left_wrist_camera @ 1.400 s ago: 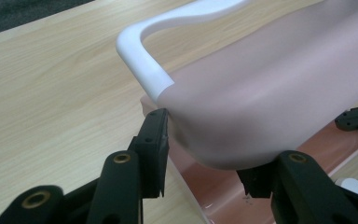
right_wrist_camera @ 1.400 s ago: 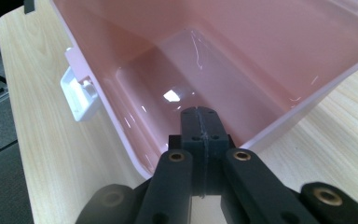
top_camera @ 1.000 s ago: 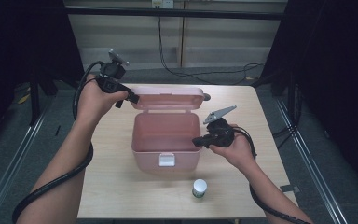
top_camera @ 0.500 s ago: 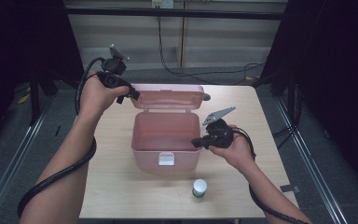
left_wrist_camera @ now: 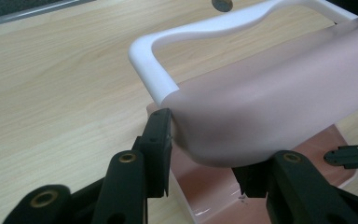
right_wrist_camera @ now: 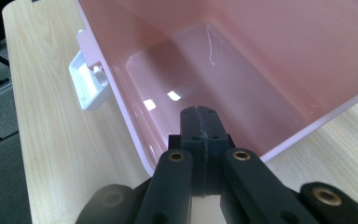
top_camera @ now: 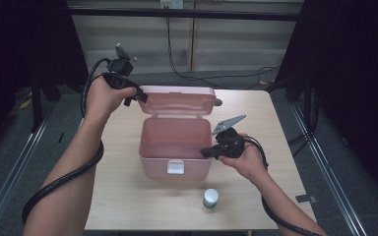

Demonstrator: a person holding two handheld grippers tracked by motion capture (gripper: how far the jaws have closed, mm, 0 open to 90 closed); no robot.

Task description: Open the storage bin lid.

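Pink box open on desk, both grippers at it

Pink plastic box (top_camera: 175,147) sits near the middle of the wooden desk (top_camera: 118,196), its lid (top_camera: 177,101) raised at the far side and its inside bare. A white latch (top_camera: 175,167) hangs on the box's near wall, and a white handle (left_wrist_camera: 205,32) loops off the lid's outer face, as the left gripper view shows.

At the lid's left end, the left gripper (top_camera: 134,97) has its jaws spread around the lid's rounded corner: one jaw lies against the corner, and the other is partly hidden under the lid, so I cannot tell whether it touches.

At the box's right rim, the right gripper (top_camera: 207,152) points toward the box. In the right gripper view its jaws are pressed together with nothing between them, their tips over the rim and the pink floor beyond.

A small white bottle with a green cap (top_camera: 210,198) stands on the desk in front of the box, toward its right corner and apart from it. A small dark round object (top_camera: 217,103) lies on the desk just beside the lid's right end.
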